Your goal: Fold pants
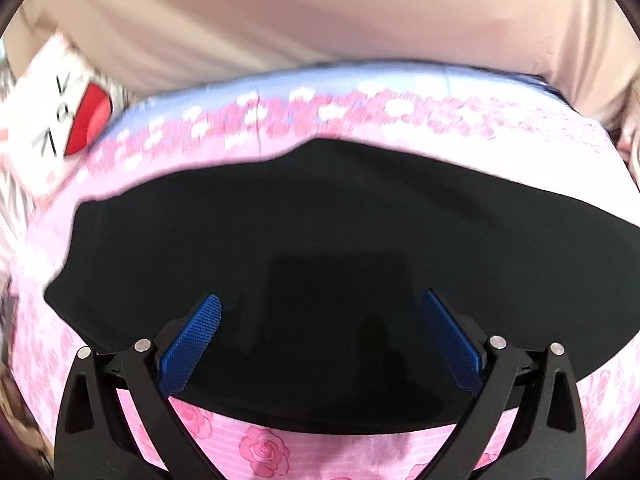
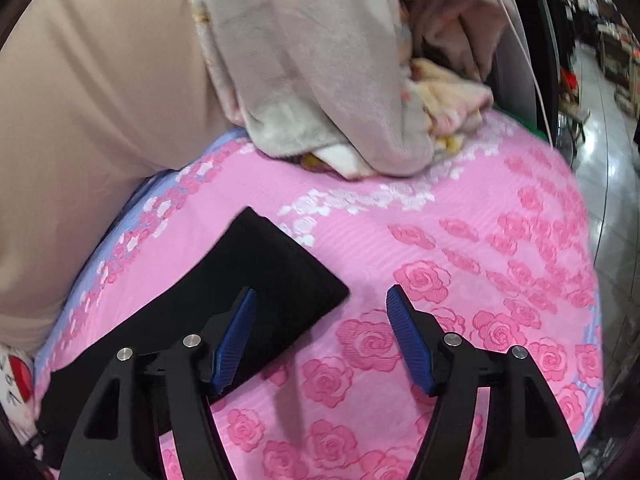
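Pink rose-print bedsheet (image 2: 460,240) was noted beneath the black pants (image 1: 320,240), laid flat. Left gripper (image 1: 320,340) and right gripper (image 2: 322,340) were seen spread, empty, over the pants. Slack cloth could be dragged, spoiling the fold.

Both handheld grippers shared one build — the left gripper (image 1: 320,336) and the right gripper (image 2: 322,340) each carried 2 matte black plastic arms with triangular cut-outs near the base. Each finger ended in a blue, finely ribbed pad (image 1: 192,344), long and narrow, its tip rounded. 4 round silver pivot pins (image 1: 142,345) marked the linkage joints on each tool — 2 per side. The black links were angular and flat-faced, tapering towards the pads. No cables or lettering showed on either.
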Demonstrator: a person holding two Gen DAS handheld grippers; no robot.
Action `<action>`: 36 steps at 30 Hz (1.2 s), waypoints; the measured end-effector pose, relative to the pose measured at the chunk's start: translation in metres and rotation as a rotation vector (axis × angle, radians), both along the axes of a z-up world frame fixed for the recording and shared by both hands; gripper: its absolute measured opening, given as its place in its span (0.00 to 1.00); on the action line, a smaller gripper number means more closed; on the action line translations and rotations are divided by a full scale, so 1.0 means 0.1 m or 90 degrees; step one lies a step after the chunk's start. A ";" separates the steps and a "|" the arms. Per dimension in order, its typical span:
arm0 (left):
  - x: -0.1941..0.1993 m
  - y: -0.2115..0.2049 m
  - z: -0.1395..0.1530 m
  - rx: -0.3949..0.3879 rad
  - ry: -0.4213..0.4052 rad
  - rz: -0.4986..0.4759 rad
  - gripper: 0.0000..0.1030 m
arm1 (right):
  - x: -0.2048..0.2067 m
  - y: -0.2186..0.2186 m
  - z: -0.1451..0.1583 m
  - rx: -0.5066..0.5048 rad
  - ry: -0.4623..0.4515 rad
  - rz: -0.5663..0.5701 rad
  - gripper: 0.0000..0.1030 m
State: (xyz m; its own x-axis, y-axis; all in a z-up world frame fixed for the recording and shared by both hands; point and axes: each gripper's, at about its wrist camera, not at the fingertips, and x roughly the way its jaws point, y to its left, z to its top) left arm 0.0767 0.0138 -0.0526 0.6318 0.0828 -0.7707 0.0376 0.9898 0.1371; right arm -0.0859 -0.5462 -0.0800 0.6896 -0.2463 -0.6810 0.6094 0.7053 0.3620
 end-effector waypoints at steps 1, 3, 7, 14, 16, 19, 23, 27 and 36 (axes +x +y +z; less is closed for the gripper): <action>-0.03 -0.04 0.03 0.010 -0.014 -0.009 0.95 | 0.03 0.08 0.06 -0.030 0.005 0.006 0.65; -0.06 -0.17 0.06 0.020 -0.031 -0.040 0.95 | 0.14 0.11 0.07 -0.055 0.034 0.020 0.71; -0.12 -0.42 0.08 -0.009 -0.027 -0.098 0.95 | 0.34 -0.12 -0.22 0.035 0.076 0.019 0.75; -0.25 -0.88 0.02 -0.007 -0.025 -0.190 0.95 | 0.53 -0.07 -0.26 0.115 0.000 0.053 0.16; -0.26 -0.98 0.00 -0.005 -0.021 -0.203 0.95 | 0.55 0.08 -0.10 0.114 -0.027 0.070 0.16; -0.23 -0.98 0.00 -0.018 -0.020 -0.205 0.95 | 0.65 0.54 0.37 0.115 -0.111 0.171 0.16; -0.14 -0.79 -0.01 -0.041 -0.007 -0.175 0.95 | 0.96 1.57 0.82 0.076 -0.141 0.361 0.17; -0.06 -0.42 -0.02 -0.053 -0.003 -0.119 0.95 | 1.28 2.54 0.85 0.045 -0.123 0.505 0.17; -0.03 0.89 -0.08 -0.084 -0.006 0.045 0.95 | 1.75 4.02 0.00 -0.030 0.044 0.659 0.22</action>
